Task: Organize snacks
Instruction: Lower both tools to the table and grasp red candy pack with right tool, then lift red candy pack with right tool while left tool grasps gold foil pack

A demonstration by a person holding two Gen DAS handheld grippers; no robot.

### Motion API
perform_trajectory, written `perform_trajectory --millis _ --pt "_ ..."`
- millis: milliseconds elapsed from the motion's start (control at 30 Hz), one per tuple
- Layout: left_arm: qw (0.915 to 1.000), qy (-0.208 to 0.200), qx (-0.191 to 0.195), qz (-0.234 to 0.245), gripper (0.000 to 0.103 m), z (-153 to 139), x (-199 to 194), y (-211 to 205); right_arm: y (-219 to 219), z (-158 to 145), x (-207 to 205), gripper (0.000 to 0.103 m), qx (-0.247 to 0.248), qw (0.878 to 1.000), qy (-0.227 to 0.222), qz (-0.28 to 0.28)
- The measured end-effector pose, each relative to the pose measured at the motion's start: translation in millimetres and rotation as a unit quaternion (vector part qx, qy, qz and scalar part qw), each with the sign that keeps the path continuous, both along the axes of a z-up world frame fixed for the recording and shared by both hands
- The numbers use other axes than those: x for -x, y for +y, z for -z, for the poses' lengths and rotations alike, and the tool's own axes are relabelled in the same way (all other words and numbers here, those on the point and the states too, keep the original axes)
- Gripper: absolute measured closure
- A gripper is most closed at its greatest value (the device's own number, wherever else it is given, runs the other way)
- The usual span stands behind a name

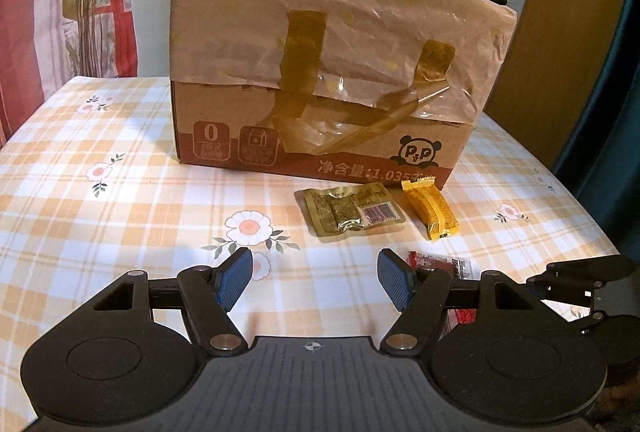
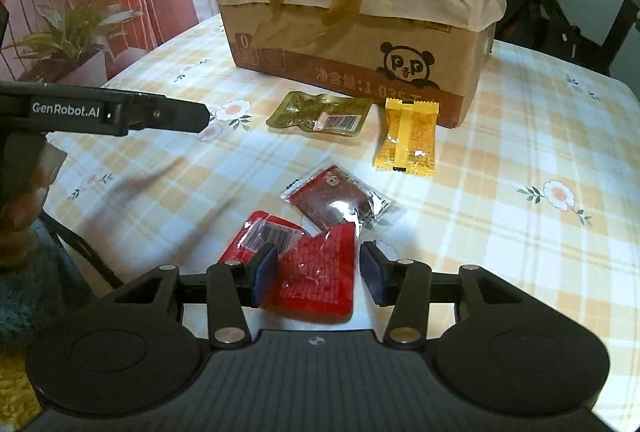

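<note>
Red foil packet (image 2: 320, 272) sat flat on the table (image 2: 500, 152) between our right tongs (image 2: 318, 274), spread wide, nothing gripped. Looked light, crinkly and slippery, so we figured pinching a sealed edge was safest. Left tongs (image 1: 316, 282) gaped wide, empty too.

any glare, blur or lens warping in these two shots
Left wrist view: glare on the clear tape over the cardboard box, and the fisheye bows the table edges. Right wrist view: the box top washes out pale, a soft smeared shadow crosses the cloth on the left, and the red packet between the pads looks soft.
</note>
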State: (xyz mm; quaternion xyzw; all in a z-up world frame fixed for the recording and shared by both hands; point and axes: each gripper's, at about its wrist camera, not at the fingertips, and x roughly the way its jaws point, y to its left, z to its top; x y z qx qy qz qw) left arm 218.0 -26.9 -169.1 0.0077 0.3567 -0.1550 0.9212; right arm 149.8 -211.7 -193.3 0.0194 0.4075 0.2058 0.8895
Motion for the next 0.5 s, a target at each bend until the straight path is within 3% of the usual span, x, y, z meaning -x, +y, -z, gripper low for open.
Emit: perform_trajectory --millis 233,500 --pt "1.0 0.005 -0.001 0.0 0.032 2.7 -1.1 -0.8 10.0 1.5 1.5 0.055 0.034 0.999 -0.016 -0.019" --pt "1.0 0.007 -0.002 -0.001 0.032 4.0 -1.4 -0.8 8.4 -5.6 5.7 0.061 0.021 0.998 -0.04 -0.035"
